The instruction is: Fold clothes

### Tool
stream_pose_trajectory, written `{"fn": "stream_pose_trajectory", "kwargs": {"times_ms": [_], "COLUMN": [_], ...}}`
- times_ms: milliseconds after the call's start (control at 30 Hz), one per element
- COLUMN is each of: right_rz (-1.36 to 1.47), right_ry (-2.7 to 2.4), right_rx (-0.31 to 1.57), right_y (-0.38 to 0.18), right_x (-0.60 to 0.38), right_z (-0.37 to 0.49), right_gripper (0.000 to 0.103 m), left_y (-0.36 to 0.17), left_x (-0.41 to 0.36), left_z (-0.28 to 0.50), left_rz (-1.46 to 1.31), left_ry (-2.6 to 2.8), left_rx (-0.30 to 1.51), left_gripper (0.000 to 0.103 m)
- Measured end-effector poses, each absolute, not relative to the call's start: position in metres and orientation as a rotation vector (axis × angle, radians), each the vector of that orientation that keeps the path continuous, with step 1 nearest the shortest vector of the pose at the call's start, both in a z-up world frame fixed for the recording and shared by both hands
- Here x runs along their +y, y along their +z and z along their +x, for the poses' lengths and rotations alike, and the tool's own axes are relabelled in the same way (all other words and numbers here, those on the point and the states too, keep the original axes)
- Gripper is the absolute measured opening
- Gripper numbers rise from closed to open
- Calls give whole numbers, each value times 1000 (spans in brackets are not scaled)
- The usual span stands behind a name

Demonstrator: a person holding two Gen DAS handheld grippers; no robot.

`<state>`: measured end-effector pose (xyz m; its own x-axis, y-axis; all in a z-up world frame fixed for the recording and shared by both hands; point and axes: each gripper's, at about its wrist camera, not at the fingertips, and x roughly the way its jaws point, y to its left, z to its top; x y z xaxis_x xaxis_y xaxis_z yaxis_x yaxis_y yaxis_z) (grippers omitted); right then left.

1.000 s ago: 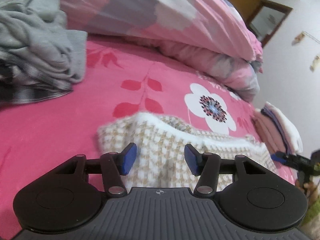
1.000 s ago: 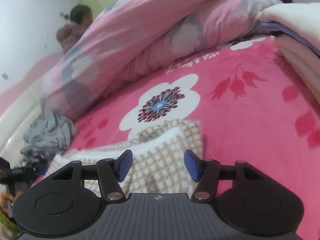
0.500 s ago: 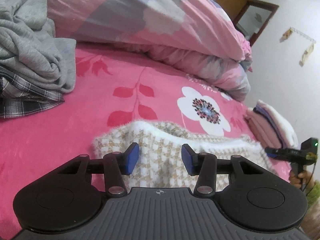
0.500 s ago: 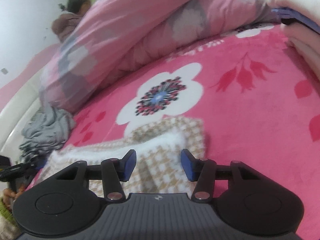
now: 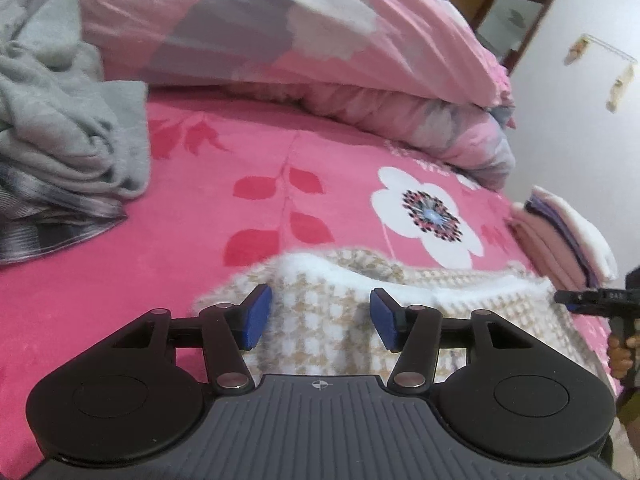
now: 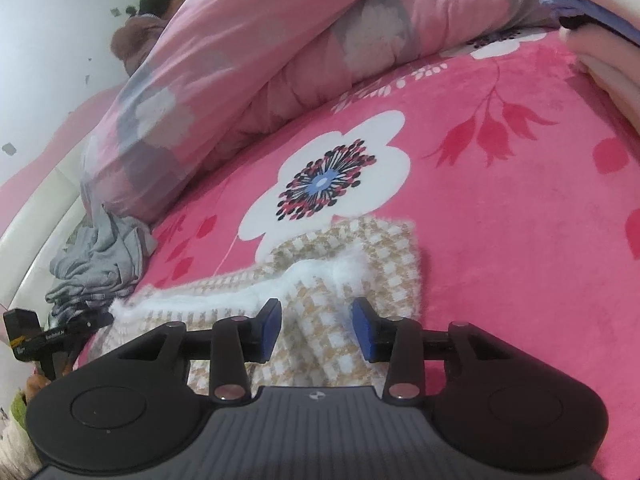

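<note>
Pink floral bedding (image 5: 256, 148) fills both of your views, with a rolled pink-and-grey quilt (image 5: 280, 32) across the back from 10 to 2 o'clock. At 9 o'clock in your left wrist view a crumpled grey garment (image 5: 68, 136) lies on top of a dark checked cloth (image 5: 52, 236), well apart from your work. At centre, your left gripper (image 5: 320, 318) has its blue pads (image 5: 256, 316) spread wide, with the beige-and-white checked knit garment (image 5: 332, 320) lying between and beyond them; the pads do not pinch it. That garment is spread flat on the bed near its front edge, its fluffy white trim running toward 3 o'clock. At 3 o'clock a stack of folded clothes (image 5: 568, 236) sits on the bed, and below it your right hand (image 5: 620, 356) grips its tool.

In your right wrist view, the left tool shows at 8 o'clock. Your right gripper (image 6: 316, 330) at centre also has its jaws parted over the garment's corner, clamping nothing. The folded stack sits at 2 o'clock.
</note>
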<state>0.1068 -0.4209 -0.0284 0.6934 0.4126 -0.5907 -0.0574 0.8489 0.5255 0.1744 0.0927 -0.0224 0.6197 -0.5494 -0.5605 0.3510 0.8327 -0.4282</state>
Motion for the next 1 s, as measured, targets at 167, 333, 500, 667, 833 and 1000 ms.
{"fn": "stream_pose_trajectory", "kwargs": {"times_ms": [167,333,500,667,833,1000], "right_rz": [468,387,290,255,259,286], "right_ry": [258,229,215,225,202,161], "right_rx": [766,698,580,541,577,651], "right_y": [-25,-9,23,43,21,-23], "right_x": [-416,-403,-395,-393,-397,-407], "right_z": [105,90,76,97,122,148], "right_gripper": [18,7,5,5,5,5], "left_y": [-22,-7,13,22,6,-25], "left_x": [88,76,84,88,85,74], "left_z": [173,151,140,154,175,191], "left_rz": [-244,-132,-156,-179,-180,-113], "left_ry": [-513,-462,-428,-404,-389,-362], "left_rx": [731,634,534,511,557,626], "left_gripper": [27,7,7,7,7,9]}}
